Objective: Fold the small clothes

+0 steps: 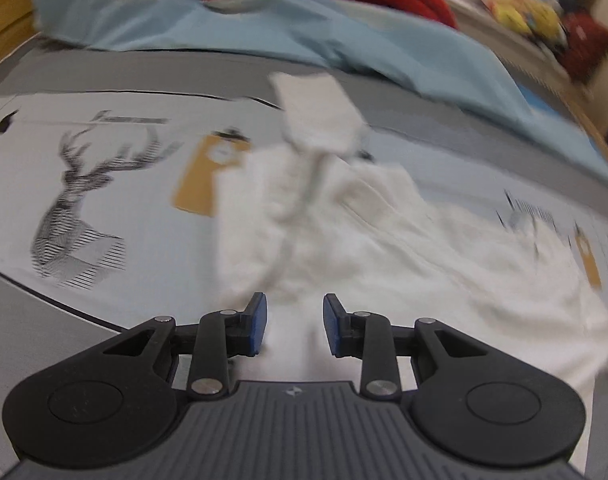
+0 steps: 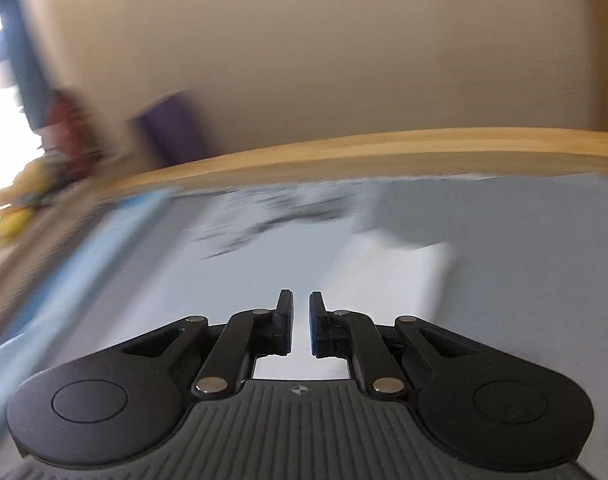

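1. Low in the left view, the left gripper (image 1: 295, 325) has its fingers spread, holding nothing, right over the near edge of the white garment (image 1: 364, 240).
2. That garment lies rumpled across the middle of the bed (image 1: 103, 200), a sleeve or flap sticking up; I'd say folding has barely started.
3. The right gripper (image 2: 301, 324) has its fingers nearly together, pinching nothing.
4. Beyond it, mid-right, a white piece (image 2: 400, 272) looks flat, perhaps already folded; blur hides detail.
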The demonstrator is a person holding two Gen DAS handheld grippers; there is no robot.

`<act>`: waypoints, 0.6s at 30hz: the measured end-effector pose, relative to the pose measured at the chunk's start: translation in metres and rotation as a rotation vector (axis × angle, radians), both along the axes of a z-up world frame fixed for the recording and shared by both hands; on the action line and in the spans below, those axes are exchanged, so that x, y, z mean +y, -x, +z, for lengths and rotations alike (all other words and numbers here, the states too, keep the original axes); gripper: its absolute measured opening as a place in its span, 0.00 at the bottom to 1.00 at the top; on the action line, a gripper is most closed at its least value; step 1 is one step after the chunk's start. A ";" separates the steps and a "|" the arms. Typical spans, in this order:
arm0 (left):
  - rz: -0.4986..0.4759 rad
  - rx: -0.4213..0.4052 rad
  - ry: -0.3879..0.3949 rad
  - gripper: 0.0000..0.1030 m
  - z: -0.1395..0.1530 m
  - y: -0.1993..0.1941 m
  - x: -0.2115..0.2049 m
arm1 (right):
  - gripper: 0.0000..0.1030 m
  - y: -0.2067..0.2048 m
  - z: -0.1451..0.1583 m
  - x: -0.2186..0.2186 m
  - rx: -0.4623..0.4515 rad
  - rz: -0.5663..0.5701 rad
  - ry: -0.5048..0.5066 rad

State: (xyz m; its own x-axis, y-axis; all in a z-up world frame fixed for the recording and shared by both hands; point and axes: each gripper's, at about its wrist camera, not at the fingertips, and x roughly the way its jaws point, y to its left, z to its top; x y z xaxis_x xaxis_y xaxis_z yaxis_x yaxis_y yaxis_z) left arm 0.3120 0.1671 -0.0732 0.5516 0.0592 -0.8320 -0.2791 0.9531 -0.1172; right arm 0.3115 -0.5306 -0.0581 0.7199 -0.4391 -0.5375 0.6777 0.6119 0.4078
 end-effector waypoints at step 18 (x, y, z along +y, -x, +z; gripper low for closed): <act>-0.016 -0.231 0.095 0.33 -0.002 -0.067 0.052 | 0.33 0.007 -0.060 0.301 0.385 0.783 -0.329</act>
State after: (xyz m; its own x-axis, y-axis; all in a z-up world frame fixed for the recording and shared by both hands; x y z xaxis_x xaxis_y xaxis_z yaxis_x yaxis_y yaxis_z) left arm 0.3791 0.2191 -0.0755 0.7280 -0.0231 -0.6852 -0.2197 0.9389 -0.2650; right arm 0.3042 -0.2299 -0.1185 0.4933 0.3128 -0.8117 0.2455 0.8451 0.4749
